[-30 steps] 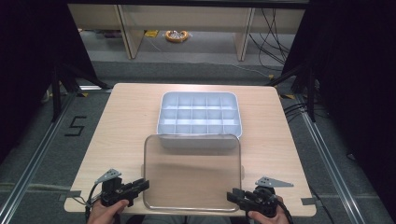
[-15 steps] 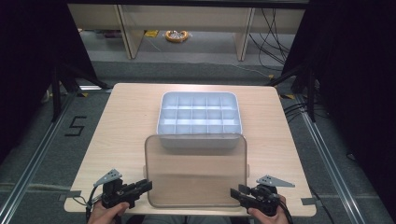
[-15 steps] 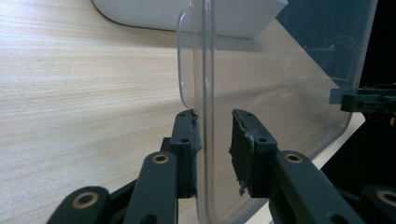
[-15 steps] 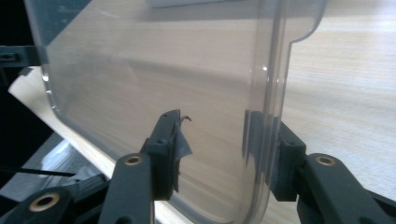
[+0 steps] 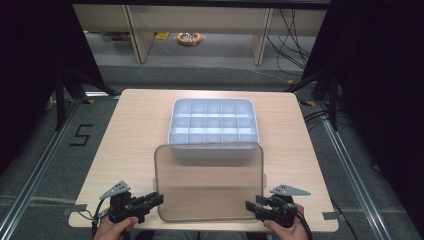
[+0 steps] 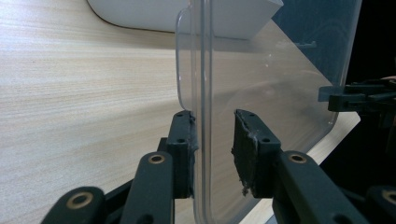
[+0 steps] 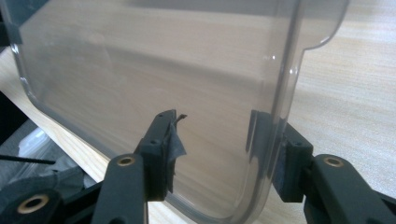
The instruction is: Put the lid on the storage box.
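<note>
A clear plastic lid (image 5: 209, 182) stands tilted up on its near edge close to the table's front edge, in front of a white compartment box (image 5: 172, 127). My left gripper (image 5: 159, 200) is shut on its lower left edge. In the left gripper view the lid (image 6: 280, 79) runs edge-on between the jaws of this gripper (image 6: 212, 121), one pad pressed on it. My right gripper (image 5: 250, 205) is shut on the lower right corner. In the right gripper view the lid (image 7: 140, 60) passes between the jaws of that gripper (image 7: 215, 121), with one jaw seen through the plastic.
The wooden table (image 5: 135, 130) has bare room left and right of the box (image 6: 163, 14). The right gripper (image 6: 359, 95) shows at the lid's far end in the left gripper view. Dark floor and metal rails surround the table.
The lid has tipped up more steeply, its top edge rising toward the camera and its bottom edge shifting slightly forward. Both grippers have stayed at its lower corners.
</note>
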